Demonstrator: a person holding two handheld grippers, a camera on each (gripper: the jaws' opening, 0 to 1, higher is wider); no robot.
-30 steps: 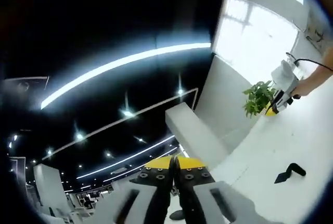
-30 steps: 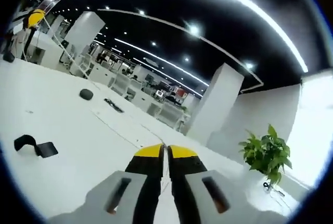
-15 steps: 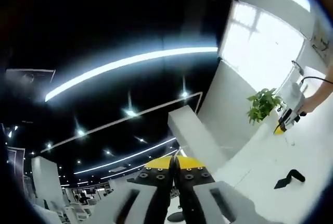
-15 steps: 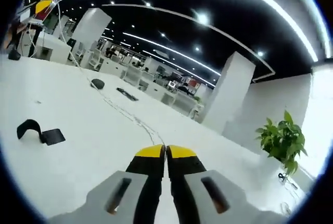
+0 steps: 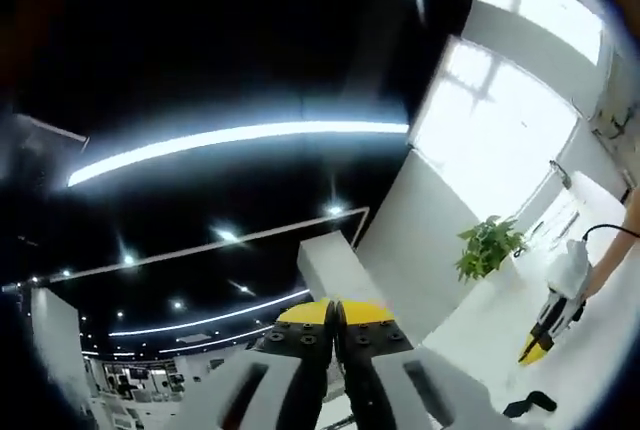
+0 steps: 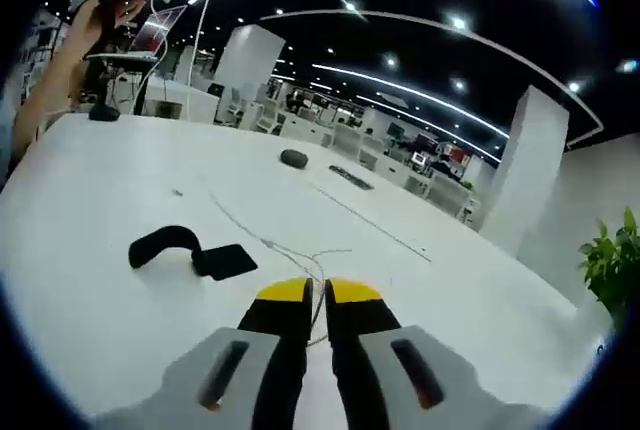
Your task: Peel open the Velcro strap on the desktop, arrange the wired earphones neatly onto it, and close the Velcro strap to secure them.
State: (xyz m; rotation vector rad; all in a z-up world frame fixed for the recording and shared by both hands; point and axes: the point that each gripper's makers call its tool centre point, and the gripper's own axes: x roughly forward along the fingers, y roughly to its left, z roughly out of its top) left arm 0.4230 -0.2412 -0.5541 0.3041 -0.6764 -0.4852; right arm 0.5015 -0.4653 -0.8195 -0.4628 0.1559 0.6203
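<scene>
White bench (image 6: 480, 330) is being brought closer under the right tool (image 6: 309, 293), jaws together and empty, approaching the unpeeled Velcro strap (image 6: 190, 248) and earphones (image 6: 290, 250).

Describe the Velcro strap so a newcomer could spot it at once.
In the right gripper view, look at the wide white desktop, just ahead and left of the right gripper. The Velcro strap lies there, a black band arched at one end, beside the thin pale earphone cable.

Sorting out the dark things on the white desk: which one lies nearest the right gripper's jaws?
The black Velcro strap, curled with a flat tab, just left of the right gripper. The dark oval object and the flat dark bar lie farther back on the desk.
</scene>
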